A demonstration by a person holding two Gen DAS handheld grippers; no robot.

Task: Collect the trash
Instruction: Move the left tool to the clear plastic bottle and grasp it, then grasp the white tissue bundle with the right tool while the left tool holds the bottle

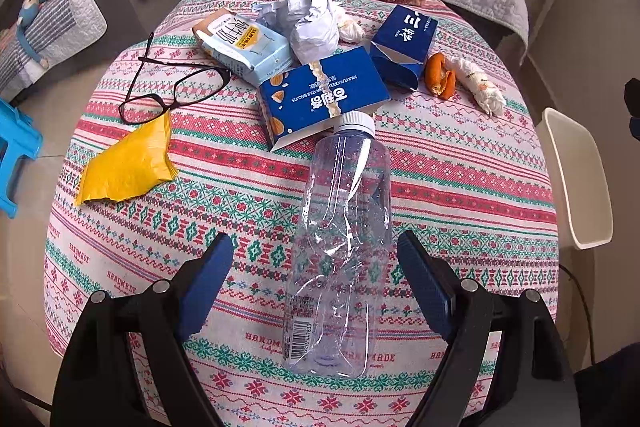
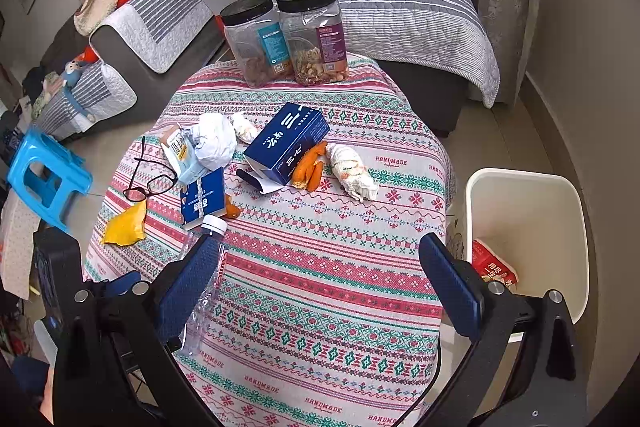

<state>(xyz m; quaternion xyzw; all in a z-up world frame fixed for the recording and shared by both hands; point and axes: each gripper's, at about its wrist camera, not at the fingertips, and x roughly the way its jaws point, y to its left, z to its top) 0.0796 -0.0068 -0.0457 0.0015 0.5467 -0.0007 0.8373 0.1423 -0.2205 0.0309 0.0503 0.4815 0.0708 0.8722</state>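
Note:
A crushed clear plastic bottle [image 1: 340, 227] lies on the patterned tablecloth [image 1: 460, 187], white cap pointing away. My left gripper [image 1: 314, 241] is open and straddles the bottle's middle, with a gap between each pad and the plastic. My right gripper [image 2: 320, 243] is open over bare tablecloth [image 2: 320, 287] with nothing between its fingers; the bottle [image 2: 204, 291] shows behind its left finger. Farther back lie a blue biscuit box [image 1: 324, 99], a blue carton [image 1: 404, 39], crumpled white paper [image 1: 314, 27], a pale blue carton [image 1: 244, 43], a yellow wrapper [image 1: 128, 163], orange peel [image 1: 440, 73] and a tissue wad [image 1: 480, 83].
A white bin [image 2: 528, 227] stands off the table's right edge with a red packet [image 2: 494, 265] inside. Black glasses [image 1: 172, 83] lie at the left. Two black-lidded jars [image 2: 280, 35] stand at the far edge. A blue stool [image 2: 48, 175] and sofas surround the table.

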